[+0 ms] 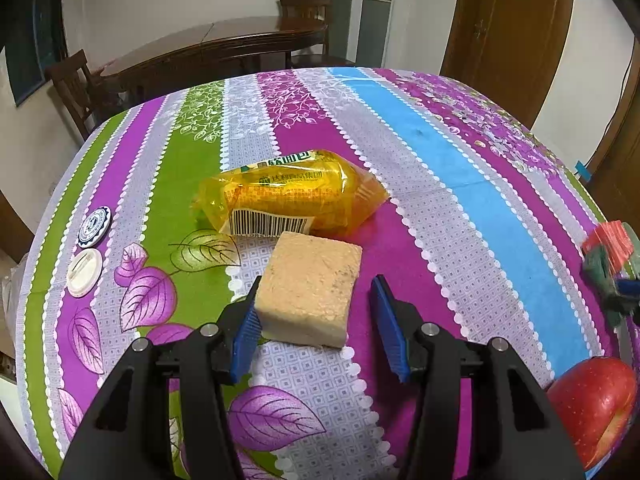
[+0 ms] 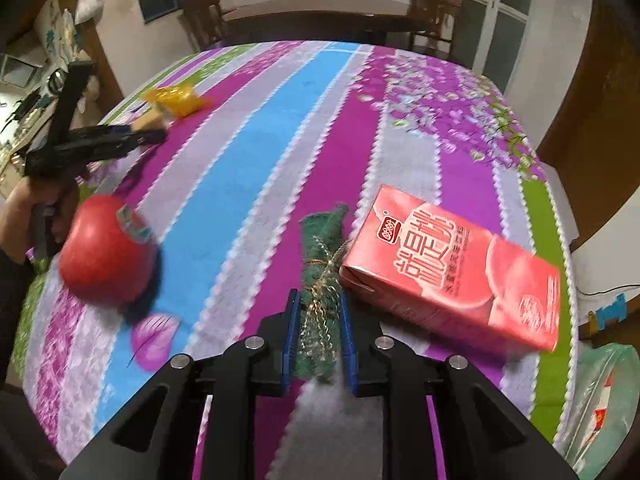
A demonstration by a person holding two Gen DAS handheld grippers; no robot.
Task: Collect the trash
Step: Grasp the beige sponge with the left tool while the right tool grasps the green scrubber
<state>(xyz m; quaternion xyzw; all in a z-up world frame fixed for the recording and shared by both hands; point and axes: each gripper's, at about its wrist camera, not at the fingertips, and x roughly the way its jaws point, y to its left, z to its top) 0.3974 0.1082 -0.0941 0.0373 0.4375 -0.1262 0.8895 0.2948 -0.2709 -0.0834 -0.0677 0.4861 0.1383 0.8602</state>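
A tan sponge block (image 1: 310, 288) lies on the striped tablecloth between the fingers of my left gripper (image 1: 316, 312), which is open; the left pad touches the block's side and the right pad stands apart. A yellow food wrapper (image 1: 288, 196) lies just behind the block. My right gripper (image 2: 318, 322) is shut on a green scouring pad roll (image 2: 322, 276) tied with thread. A pink drink carton (image 2: 452, 268) lies right of the roll, touching it. The left gripper also shows in the right wrist view (image 2: 148, 134), far left by the wrapper (image 2: 176, 98).
A red apple (image 2: 106, 250) lies on the table's left side; it also shows at lower right in the left wrist view (image 1: 594, 406). Two round badges (image 1: 90, 252) lie near the left edge. A plastic bag (image 2: 600, 400) hangs past the right edge. Chairs and a wooden table stand behind.
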